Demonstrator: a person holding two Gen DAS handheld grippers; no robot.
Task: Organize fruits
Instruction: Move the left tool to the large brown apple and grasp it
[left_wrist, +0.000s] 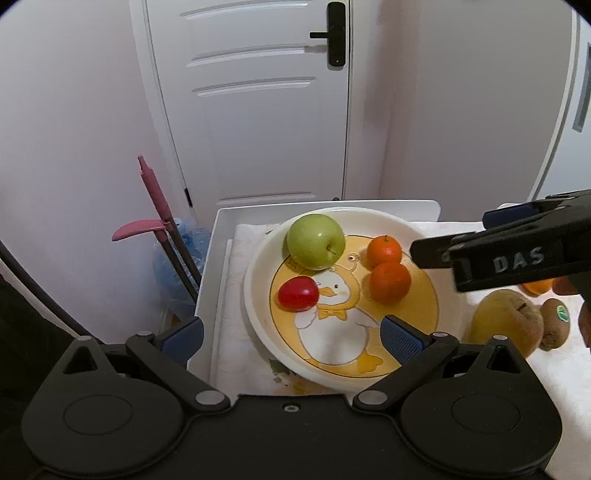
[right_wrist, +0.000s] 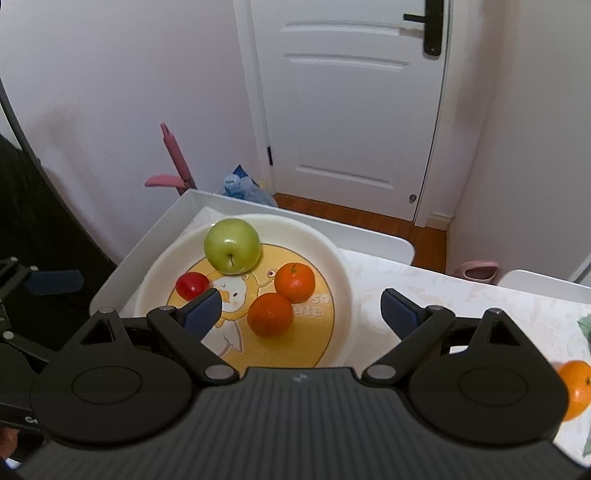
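A white plate (left_wrist: 258, 266) (right_wrist: 332, 251) with a yellow duck print holds a green apple (left_wrist: 316, 242) (right_wrist: 232, 245), a small red fruit (left_wrist: 298, 293) (right_wrist: 192, 285) and two oranges (left_wrist: 384, 251) (left_wrist: 390, 282) (right_wrist: 295, 281) (right_wrist: 270, 314). My right gripper (right_wrist: 301, 308) hangs open above the plate's near side, the nearer orange lying free below between its fingers. In the left wrist view the right gripper (left_wrist: 454, 236) reaches in from the right. My left gripper (left_wrist: 291, 334) is open over the plate's near rim, holding nothing.
To the right of the plate lie a yellow-brown pear (left_wrist: 506, 319), a kiwi (left_wrist: 556, 323) and another orange (right_wrist: 574, 387) on the patterned cloth. The plate sits on a white tray table (right_wrist: 369, 236). A pink-handled broom (left_wrist: 159, 210) and a white door (right_wrist: 354, 110) stand behind.
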